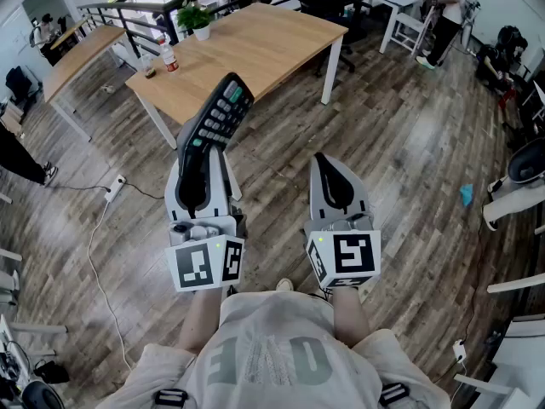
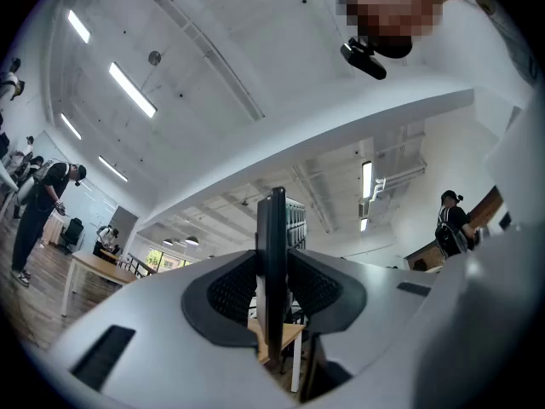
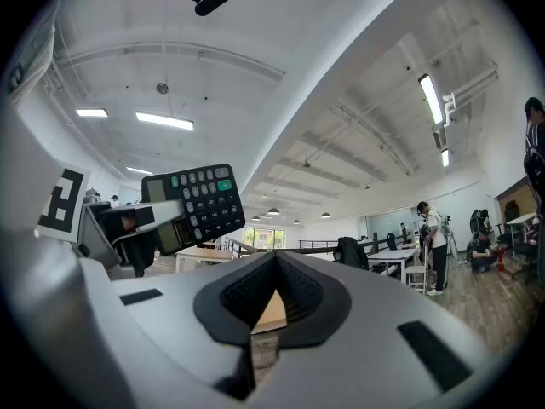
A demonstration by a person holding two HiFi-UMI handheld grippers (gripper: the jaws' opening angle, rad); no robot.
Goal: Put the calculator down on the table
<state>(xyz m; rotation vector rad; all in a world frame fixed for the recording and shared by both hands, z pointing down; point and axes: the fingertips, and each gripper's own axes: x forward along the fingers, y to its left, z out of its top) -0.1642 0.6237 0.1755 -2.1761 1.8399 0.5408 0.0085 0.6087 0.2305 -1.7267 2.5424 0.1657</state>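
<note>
The black, flat calculator with grey keys and a few green ones [image 1: 220, 113] is off the counter, held up in the air over the floor. The left tool [image 1: 203, 156] grips it by its lower end, with the keypad end slanting up and away from the person. In the left gripper view the calculator [image 2: 272, 271] stands edge-on between the two dark ribbed pads, which press on its faces from either side at a narrow gap. In the right gripper view its keypad [image 3: 194, 207] faces the camera. The print on the keys is too small to read, and the display shows no digits that can be made out.

The right tool [image 1: 322, 158] hangs just beside the left one, apart from the calculator. Its jaws are closed tip to tip and hold nothing [image 3: 274, 258]. Each tool carries a cube with black-and-white square markers rather than readable words.

The light wooden counter with white legs [image 1: 281, 32] lies beyond both tools, and the calculator's raised end shows against its near edge. Towards the counter's left corner stand a green potted plant in a white pot [image 1: 196, 20], a clear bottle with a red label [image 1: 169, 56] and a small dark cup [image 1: 149, 71]. The label's writing is not legible.

The grey-brown plank floor [image 1: 400, 143] runs under the tools.
</note>
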